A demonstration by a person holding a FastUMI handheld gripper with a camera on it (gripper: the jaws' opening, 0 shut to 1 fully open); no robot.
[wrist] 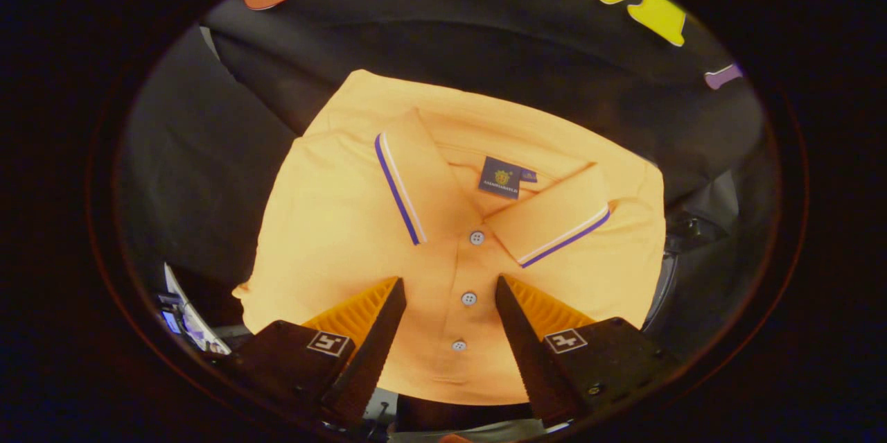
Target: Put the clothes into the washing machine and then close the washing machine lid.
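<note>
Gripper view: the claw [450,287] stands open, its two fingers spread apart over a folded orange polo shirt [332,221], touching nothing that can be made out. The shirt lies flat, collar ahead of the fingers, its button placket [469,298] running between them. The shirt's near hem is cut off behind the fingers. It rests on a dark cloth-covered surface [201,172], hard to tell from the booth wall beyond. Small cluttered items [181,318] left of the fingers are too dim to identify.
</note>
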